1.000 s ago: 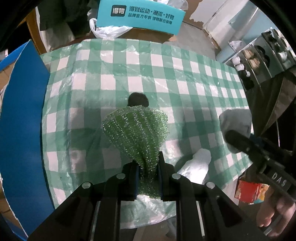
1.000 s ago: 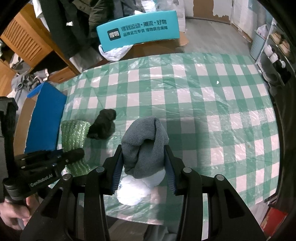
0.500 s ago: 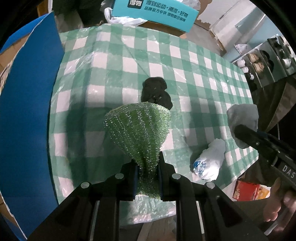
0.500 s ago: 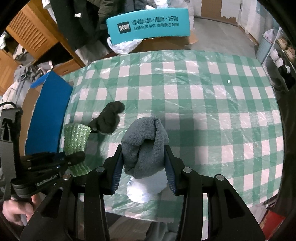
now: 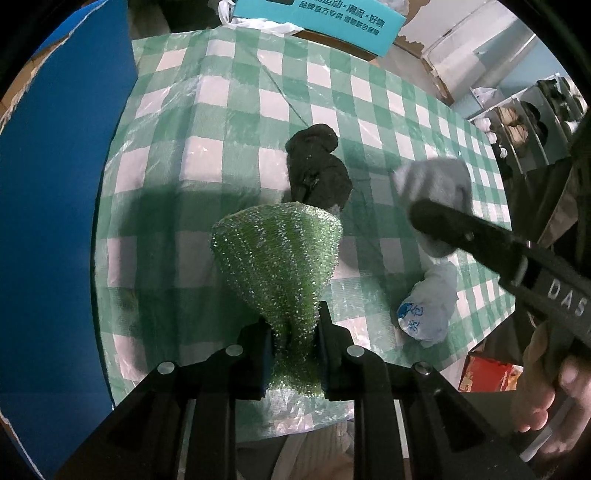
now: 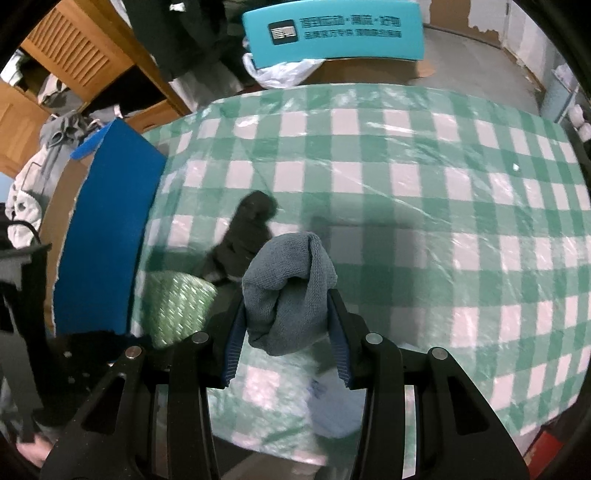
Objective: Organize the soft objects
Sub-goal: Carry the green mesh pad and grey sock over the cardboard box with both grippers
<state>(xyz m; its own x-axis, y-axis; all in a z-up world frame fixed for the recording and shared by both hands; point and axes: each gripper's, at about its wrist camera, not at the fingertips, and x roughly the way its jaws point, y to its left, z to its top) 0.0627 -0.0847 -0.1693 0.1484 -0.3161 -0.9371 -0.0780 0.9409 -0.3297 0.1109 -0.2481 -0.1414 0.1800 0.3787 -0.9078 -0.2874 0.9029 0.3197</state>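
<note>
While one green-and-white checked tablecloth (image 6: pixel 406 206) under clear plastic spreads across the table, one blue board (image 5: pixel 55 221) stands along its edge and one teal box (image 6: pixel 332 33) with white Chinese print, too small to read, sits beyond it. Four soft things show. One black sock bundle (image 5: pixel 317 170) lies on the cloth. One glittery green mesh scourer (image 5: pixel 277 258), fanned wide above a pinched waist, is clamped in the left gripper (image 5: pixel 295 343), whose jaws have just been opening slightly. One grey knit sock (image 6: pixel 291 291) is squeezed in the right gripper (image 6: pixel 288 343), marked "DAS". One white plastic bag (image 5: pixel 428 310) with blue print lies beneath.
</note>
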